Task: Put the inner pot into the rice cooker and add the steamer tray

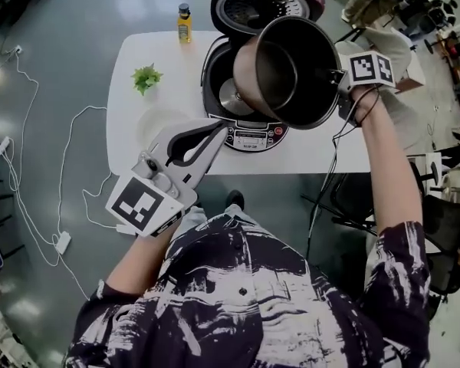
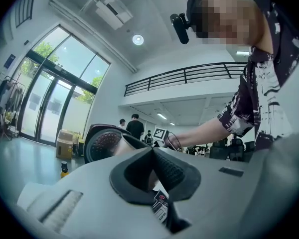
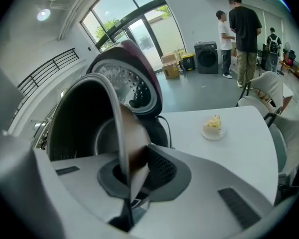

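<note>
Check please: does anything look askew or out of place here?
The inner pot hangs tipped on its side over the open rice cooker, held by its rim in the right gripper. Nothing looks spilled.

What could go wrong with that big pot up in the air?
1. The right gripper pinches only the thin rim of the inner pot, which hangs tilted; it might slip and drop.
2. Tilted like this, it could bump the rice cooker rim or its open lid instead of sliding in.
</note>
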The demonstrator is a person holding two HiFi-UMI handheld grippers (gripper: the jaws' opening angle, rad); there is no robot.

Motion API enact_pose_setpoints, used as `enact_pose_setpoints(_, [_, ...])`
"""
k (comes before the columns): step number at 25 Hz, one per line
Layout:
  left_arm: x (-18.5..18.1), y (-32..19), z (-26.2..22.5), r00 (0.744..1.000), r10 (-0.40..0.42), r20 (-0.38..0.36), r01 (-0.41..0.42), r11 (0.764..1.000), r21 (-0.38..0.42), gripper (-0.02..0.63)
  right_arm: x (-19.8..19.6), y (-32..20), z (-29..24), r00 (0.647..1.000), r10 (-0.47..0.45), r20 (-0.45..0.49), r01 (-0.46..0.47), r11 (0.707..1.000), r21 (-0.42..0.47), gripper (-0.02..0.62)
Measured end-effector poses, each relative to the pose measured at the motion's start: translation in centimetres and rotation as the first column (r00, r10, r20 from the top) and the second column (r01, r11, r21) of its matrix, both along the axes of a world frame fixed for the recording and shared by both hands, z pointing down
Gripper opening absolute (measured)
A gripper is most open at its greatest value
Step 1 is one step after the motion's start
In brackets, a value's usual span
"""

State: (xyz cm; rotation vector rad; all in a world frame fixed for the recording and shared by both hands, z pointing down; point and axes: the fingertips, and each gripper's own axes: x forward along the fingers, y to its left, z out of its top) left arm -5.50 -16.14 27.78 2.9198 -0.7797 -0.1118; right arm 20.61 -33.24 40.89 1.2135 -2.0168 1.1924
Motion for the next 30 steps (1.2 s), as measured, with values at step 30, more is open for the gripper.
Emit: enact_pose_setpoints(30, [-6.3, 1.1, 2.4, 0.996, -0.091, 0.009, 0.091, 0.994, -0.055, 0.005, -3.3, -2.5, 12.6, 0.947, 0.09, -0.31, -0.15, 0.973, -0.176, 0.008])
